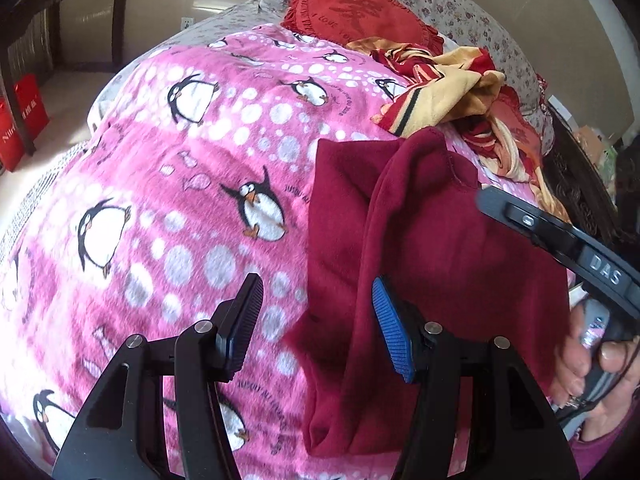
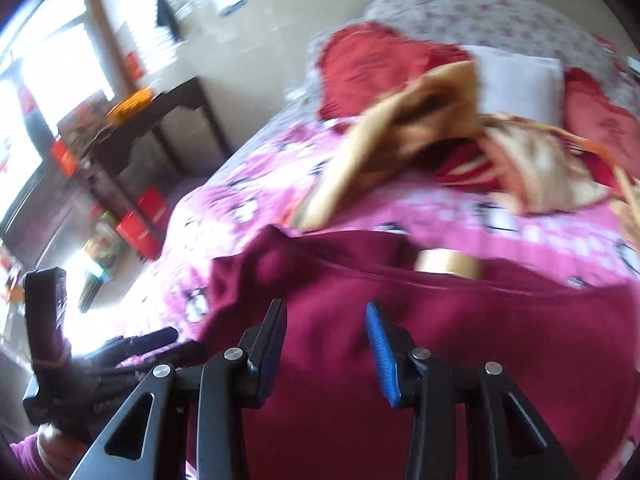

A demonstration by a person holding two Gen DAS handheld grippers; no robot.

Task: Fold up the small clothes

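A maroon garment (image 1: 440,240) lies partly folded on the pink penguin blanket (image 1: 180,180), with one layer doubled over at the right. My left gripper (image 1: 316,284) hovers open over its left edge, with nothing between the pads; the blue-padded finger (image 1: 394,336) sits in front of the cloth. In the blurred right wrist view, my right gripper (image 2: 326,306) hangs open just above the same maroon garment (image 2: 360,380), its pads not pressing on anything. A hand (image 1: 592,368) holds the right tool's black body (image 1: 600,272).
A heap of yellow-and-red clothes (image 1: 440,92) lies beyond the garment, with a red heart cushion (image 1: 352,8) and flowered pillows behind. A tan roll (image 2: 448,264) sits at the garment's far edge. A dark desk (image 2: 160,120) and red boxes (image 2: 140,220) stand left of the bed.
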